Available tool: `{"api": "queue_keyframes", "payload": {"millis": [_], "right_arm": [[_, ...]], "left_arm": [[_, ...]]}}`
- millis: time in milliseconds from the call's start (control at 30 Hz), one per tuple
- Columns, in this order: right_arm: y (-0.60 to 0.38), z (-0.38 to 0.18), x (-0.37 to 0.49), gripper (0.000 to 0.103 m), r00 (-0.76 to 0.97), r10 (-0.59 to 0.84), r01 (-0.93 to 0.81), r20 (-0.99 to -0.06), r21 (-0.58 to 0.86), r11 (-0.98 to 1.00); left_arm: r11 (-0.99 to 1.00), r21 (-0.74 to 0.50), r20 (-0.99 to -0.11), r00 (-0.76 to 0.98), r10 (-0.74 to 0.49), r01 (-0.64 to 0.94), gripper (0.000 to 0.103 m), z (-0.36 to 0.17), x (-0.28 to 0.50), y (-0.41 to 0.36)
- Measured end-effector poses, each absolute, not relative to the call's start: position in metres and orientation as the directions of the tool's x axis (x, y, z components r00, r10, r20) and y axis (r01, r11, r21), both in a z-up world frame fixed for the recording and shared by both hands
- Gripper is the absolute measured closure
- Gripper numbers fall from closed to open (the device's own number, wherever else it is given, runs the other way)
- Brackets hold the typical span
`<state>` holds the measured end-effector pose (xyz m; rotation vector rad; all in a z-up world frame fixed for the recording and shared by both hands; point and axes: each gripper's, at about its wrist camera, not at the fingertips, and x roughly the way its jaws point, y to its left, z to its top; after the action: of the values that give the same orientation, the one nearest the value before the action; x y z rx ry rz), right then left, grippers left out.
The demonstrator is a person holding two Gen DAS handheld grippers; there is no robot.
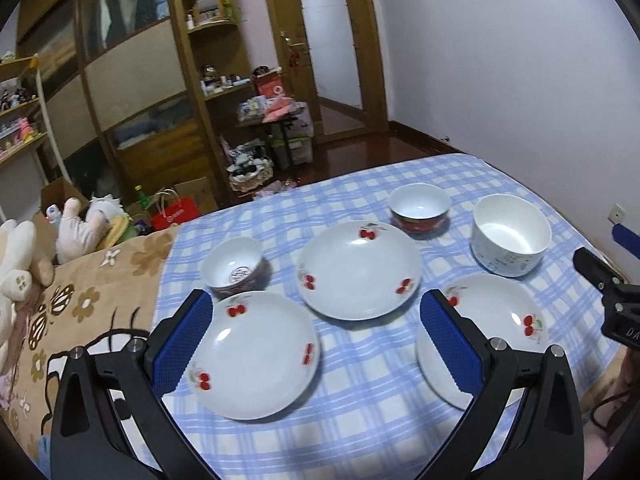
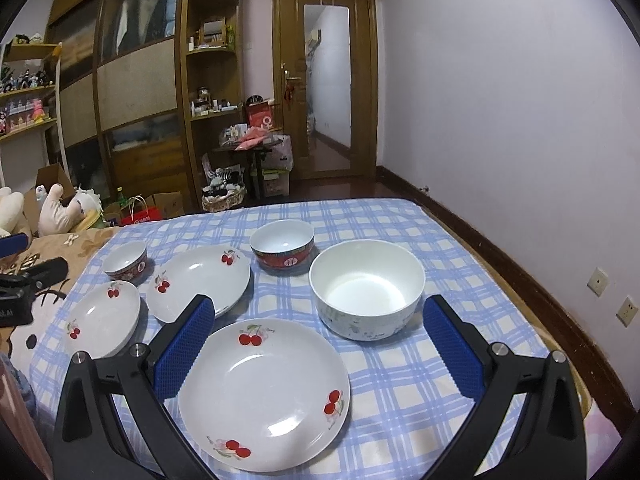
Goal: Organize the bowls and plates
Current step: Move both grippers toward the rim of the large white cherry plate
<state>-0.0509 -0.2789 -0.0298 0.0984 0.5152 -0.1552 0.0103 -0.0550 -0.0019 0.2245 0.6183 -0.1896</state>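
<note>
Plates (image 1: 360,270), bowls (image 2: 367,288) spread apart on checked cloth (image 2: 400,400); both grippers (image 1: 316,340) (image 2: 320,344) wide, empty.

Three plates lay on my cloth (image 2: 400,392): left plate (image 2: 102,320), middle plate (image 2: 200,280), right plate (image 2: 264,396). Behind them stood the small bowl (image 2: 126,265), middle bowl (image 2: 282,248) and large bowl (image 2: 366,288).

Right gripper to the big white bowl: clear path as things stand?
Probably yes. The right gripper is open and empty, and the big white bowl stands just ahead of it, apart from the cherry plate below, with nothing between.
</note>
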Motion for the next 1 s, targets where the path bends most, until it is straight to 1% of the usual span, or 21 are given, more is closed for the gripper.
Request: {"api": "queue_keyframes", "payload": {"millis": [167, 367, 500, 533, 667, 833, 900, 967, 1000], "right_arm": [[-0.288, -0.033, -0.043, 0.0, 0.84, -0.118, 0.19, -0.529, 0.083, 0.978], [-0.301, -0.048, -0.029, 0.0, 0.801, -0.09, 0.205, -0.592, 0.13, 0.97], [-0.305, -0.059, -0.021, 0.0, 0.771, -0.086, 0.219, -0.631, 0.136, 0.966], [-0.306, -0.062, -0.019, 0.002, 0.761, -0.089, 0.223, -0.642, 0.13, 0.966], [-0.306, -0.073, -0.01, 0.003, 0.722, -0.1, 0.233, -0.684, 0.104, 0.967], [-0.314, -0.091, 0.003, 0.007, 0.669, -0.049, 0.227, -0.741, 0.14, 0.964], [-0.318, -0.099, 0.008, 0.008, 0.645, -0.035, 0.239, -0.764, 0.158, 0.958], [-0.322, -0.108, 0.012, 0.014, 0.618, -0.02, 0.252, -0.786, 0.173, 0.952], [-0.322, -0.11, 0.012, 0.014, 0.608, -0.025, 0.257, -0.793, 0.167, 0.952]], "left_arm": [[0.945, 0.132, -0.636, 0.757, -0.15, 0.298, 0.001, -0.012, 0.026, -0.08], [0.925, 0.153, -0.7, 0.699, -0.147, 0.347, 0.001, -0.04, 0.039, -0.105], [0.913, 0.165, -0.731, 0.668, -0.142, 0.374, 0.001, -0.057, 0.047, -0.119], [0.911, 0.167, -0.738, 0.661, -0.138, 0.376, 0.001, -0.061, 0.049, -0.122], [0.91, 0.172, -0.76, 0.639, -0.12, 0.376, 0.001, -0.076, 0.059, -0.131], [0.909, 0.157, -0.796, 0.595, -0.116, 0.387, 0.001, -0.096, 0.071, -0.138], [0.903, 0.146, -0.799, 0.586, -0.133, 0.404, 0.001, -0.102, 0.074, -0.14], [0.894, 0.155, -0.793, 0.593, -0.142, 0.421, 0.001, -0.108, 0.074, -0.142], [0.89, 0.16, -0.796, 0.589, -0.139, 0.427, 0.001, -0.111, 0.075, -0.143]]}}
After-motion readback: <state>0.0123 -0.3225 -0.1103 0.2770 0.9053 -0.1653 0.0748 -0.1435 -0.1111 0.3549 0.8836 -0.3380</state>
